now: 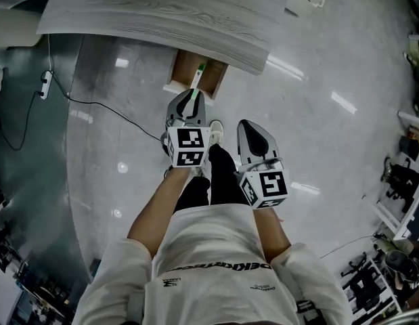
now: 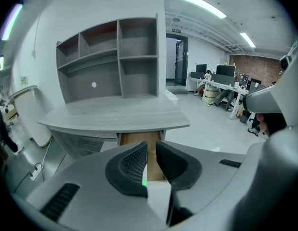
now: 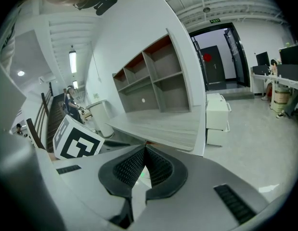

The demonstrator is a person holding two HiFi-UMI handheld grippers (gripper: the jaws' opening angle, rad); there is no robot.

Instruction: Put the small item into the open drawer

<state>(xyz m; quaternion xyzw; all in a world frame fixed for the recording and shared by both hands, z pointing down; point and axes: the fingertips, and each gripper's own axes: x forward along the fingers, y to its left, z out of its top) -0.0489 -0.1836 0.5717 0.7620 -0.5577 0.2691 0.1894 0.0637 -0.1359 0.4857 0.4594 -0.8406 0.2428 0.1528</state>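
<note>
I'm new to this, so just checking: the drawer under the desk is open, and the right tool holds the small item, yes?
No: the left tool holds the small item, as the head view shows; the right tool is shut and empty. The drawer is open.

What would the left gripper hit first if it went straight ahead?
Most likely the open drawer under the desk: the left gripper, holding the small item, points straight at it, though depth is unclear.

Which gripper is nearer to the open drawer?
Left. The left gripper, holding the small item, is just in front of the drawer; the right gripper is further back, to its right.
</note>
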